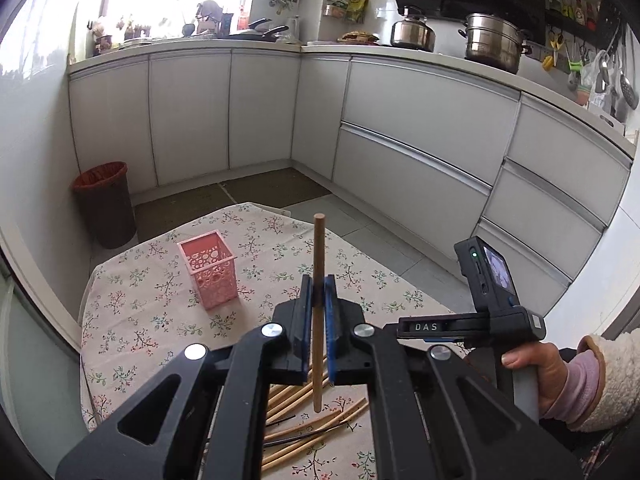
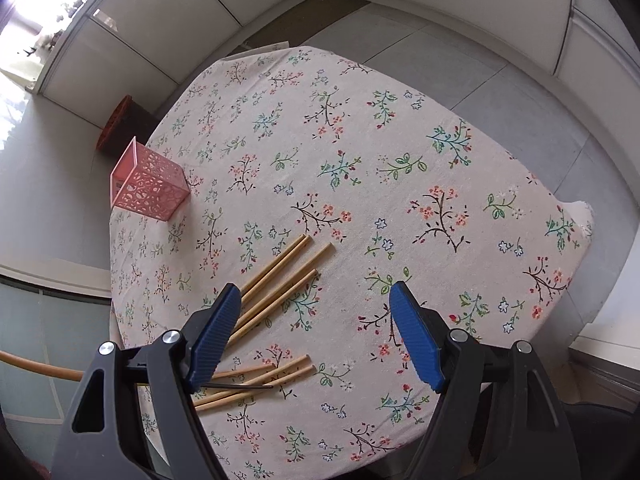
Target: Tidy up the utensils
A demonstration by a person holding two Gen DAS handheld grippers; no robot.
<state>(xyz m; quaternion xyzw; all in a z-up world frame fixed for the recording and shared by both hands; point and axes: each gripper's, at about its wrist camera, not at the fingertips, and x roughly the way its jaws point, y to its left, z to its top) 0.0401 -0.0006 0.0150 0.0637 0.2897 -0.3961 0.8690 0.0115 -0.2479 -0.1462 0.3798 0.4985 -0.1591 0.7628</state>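
Observation:
My left gripper (image 1: pixel 319 292) is shut on a wooden chopstick (image 1: pixel 319 248), held upright above the floral-cloth table (image 1: pixel 132 320). A pink perforated holder (image 1: pixel 210 270) stands upright to the left of it, empty as far as I can see. Several more chopsticks (image 1: pixel 308 420) lie on the cloth below the gripper. In the right wrist view my right gripper (image 2: pixel 316 336) is open and empty above the table (image 2: pixel 440 160). The loose chopsticks (image 2: pixel 280 280) lie under its left finger. The pink holder (image 2: pixel 150 188) stands near the table's left edge.
A brown bin (image 1: pixel 106 204) stands on the floor past the table's far left corner. White kitchen cabinets (image 1: pixel 400 120) ring the room. The right gripper's body and camera (image 1: pixel 488 292) show at the right of the left wrist view.

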